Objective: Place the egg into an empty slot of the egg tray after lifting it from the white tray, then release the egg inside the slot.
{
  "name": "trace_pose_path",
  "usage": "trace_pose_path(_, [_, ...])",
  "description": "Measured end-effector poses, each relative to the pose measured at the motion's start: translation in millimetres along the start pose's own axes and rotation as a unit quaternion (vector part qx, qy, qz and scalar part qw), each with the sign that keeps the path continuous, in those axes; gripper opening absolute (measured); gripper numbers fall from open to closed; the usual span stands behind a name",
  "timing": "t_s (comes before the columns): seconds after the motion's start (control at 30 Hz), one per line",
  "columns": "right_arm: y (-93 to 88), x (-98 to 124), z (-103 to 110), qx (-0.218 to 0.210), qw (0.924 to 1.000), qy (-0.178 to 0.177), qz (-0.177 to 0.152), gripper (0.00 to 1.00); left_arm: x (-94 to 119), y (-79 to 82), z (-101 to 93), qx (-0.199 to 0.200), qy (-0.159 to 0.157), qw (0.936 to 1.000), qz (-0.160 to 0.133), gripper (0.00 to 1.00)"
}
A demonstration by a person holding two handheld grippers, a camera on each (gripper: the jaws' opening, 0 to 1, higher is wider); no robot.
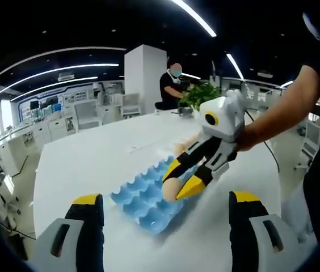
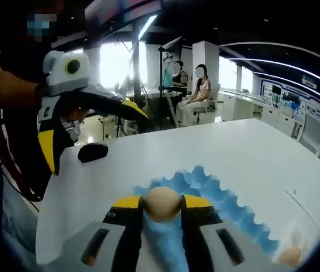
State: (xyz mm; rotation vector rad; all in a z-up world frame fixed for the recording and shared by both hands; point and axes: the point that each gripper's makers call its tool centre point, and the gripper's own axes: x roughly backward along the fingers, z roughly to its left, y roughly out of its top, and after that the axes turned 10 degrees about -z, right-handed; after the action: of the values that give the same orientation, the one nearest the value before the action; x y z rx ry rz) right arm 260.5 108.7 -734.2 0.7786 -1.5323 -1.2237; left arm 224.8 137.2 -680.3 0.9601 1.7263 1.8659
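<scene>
A pale brown egg [image 2: 161, 203] sits pinched between the yellow-tipped jaws of my right gripper [image 2: 161, 207], held just over the blue egg tray [image 2: 217, 190]. In the left gripper view that right gripper [image 1: 178, 181] comes in from the right with the egg [image 1: 169, 191] above the tray's [image 1: 140, 201] near cells. My left gripper [image 1: 165, 199] stands wide open before the tray, nothing between its jaws. It appears held up at the left in the right gripper view [image 2: 95, 133]. Another egg [image 2: 290, 255] lies beside the tray's far end.
The white table [image 1: 92, 158] runs far back. A black mouse-like object [image 2: 92, 152] lies near the table's left edge. A potted plant [image 1: 200, 93] and a person stand at the far end; two seated people [image 2: 197, 93] are behind the table.
</scene>
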Motion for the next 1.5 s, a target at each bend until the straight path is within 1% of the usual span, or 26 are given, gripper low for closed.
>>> trace_pose_path(0.27, [1.1, -27, 16, 0.003, 0.9996, 0.027, -0.004, 0.27, 3, -1.9, 1.9, 0.002, 0.005, 1.0, 0.003, 0.94])
trace_pose_path(0.47, [-5.4, -36, 21, 0.008, 0.9993, 0.036, 0.001, 0.27, 5, -3.6, 1.6, 0.003, 0.007, 1.0, 0.005, 0.94])
trace_pose_path(0.67, [-12.8, -42, 20, 0.008, 0.9992, 0.037, 0.006, 0.27, 7, -4.7, 1.9, 0.004, 0.01, 0.9999, 0.007, 0.94])
trace_pose_path(0.83, [-22.6, -44, 17, 0.011, 0.9991, 0.037, 0.017, 0.27, 8, -6.2, 2.0, 0.005, 0.01, 0.9999, 0.008, 0.94])
trace_pose_path(1.0, [-27.7, -46, 16, 0.018, 0.9987, 0.04, 0.024, 0.27, 9, -7.4, 4.6, 0.006, 0.01, 0.9999, 0.011, 0.93])
trace_pose_path(1.03, [-26.9, -47, 16, 0.025, 0.9986, 0.042, 0.02, 0.27, 9, -7.1, 5.2, 0.007, 0.011, 0.9999, 0.01, 0.93])
trace_pose_path(1.13, [-27.1, -47, 16, 0.02, 0.9987, 0.042, 0.022, 0.27, 9, -5.9, 8.0, 0.008, 0.013, 0.9999, 0.008, 0.93])
trace_pose_path(1.2, [-27.4, -49, 17, 0.029, 0.9983, 0.046, 0.022, 0.27, 8, -5.3, 8.5, 0.007, 0.013, 0.9999, 0.008, 0.93])
trace_pose_path(1.4, [-26.6, -49, 17, 0.023, 0.9983, 0.049, 0.021, 0.28, 9, -3.4, 9.3, 0.006, 0.015, 0.9999, 0.007, 0.93])
trace_pose_path(1.5, [-26.9, -47, 17, 0.027, 0.9982, 0.049, 0.021, 0.28, 9, -3.8, 8.0, 0.006, 0.014, 0.9998, 0.008, 0.93])
